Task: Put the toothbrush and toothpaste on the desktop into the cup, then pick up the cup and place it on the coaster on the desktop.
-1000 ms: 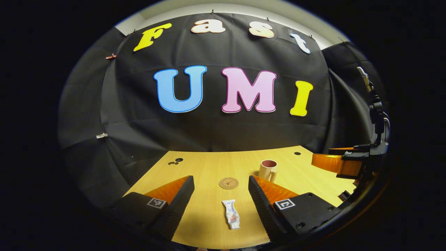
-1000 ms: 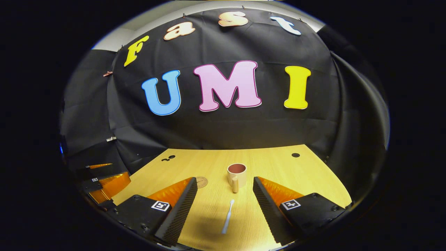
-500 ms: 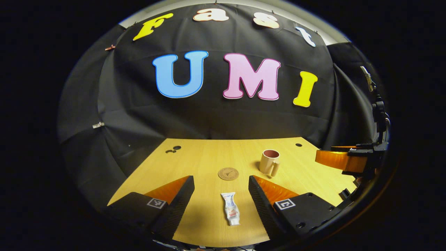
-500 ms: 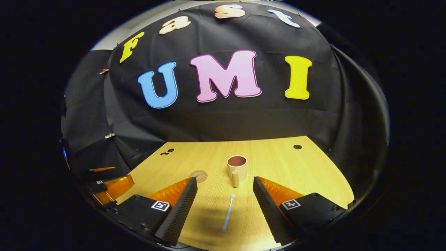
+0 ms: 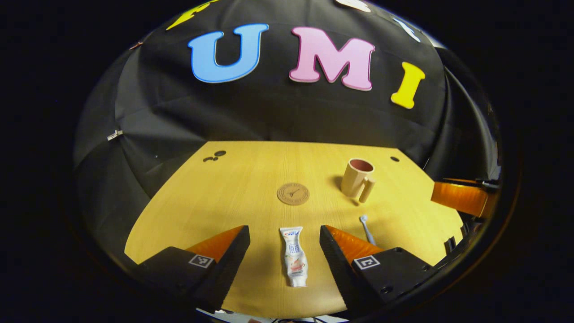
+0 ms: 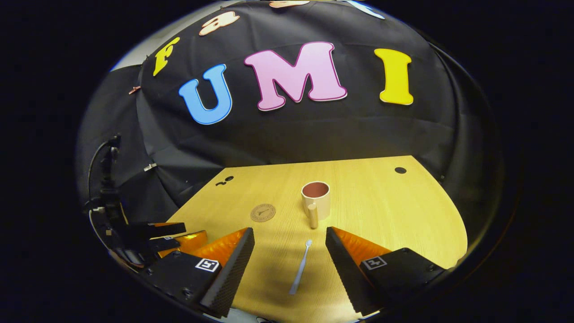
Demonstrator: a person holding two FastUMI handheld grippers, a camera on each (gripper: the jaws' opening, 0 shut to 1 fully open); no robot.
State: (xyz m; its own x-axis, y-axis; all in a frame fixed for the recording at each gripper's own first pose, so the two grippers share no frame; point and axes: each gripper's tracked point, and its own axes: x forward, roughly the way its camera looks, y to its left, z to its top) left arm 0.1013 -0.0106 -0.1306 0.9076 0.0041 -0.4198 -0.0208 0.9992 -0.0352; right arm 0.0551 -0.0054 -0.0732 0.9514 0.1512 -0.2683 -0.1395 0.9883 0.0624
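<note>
A white toothpaste tube (image 5: pixel 293 256) lies flat on the wooden desk between the fingers of my open left gripper (image 5: pixel 284 244), which hovers above it. A pale toothbrush (image 6: pixel 301 267) lies on the desk between the fingers of my open right gripper (image 6: pixel 290 246); its head (image 5: pixel 364 220) also shows in the left gripper view. The beige cup (image 6: pixel 315 201) with a dark red inside stands upright beyond the toothbrush, handle toward me. The round brown coaster (image 5: pixel 293 194) lies left of the cup (image 5: pixel 356 178).
The wooden desk (image 5: pixel 233 188) has a curved far edge against the black cloth. Small dark holes (image 5: pixel 215 155) mark its far left and another hole (image 6: pixel 400 170) its far right. The other gripper shows at the right edge (image 5: pixel 462 197) and at the left edge (image 6: pixel 148 235).
Both cameras have tilted down and risen, so more desk shows. The toothpaste and toothbrush sit higher between the fingers. Objects have not moved on the desk.
</note>
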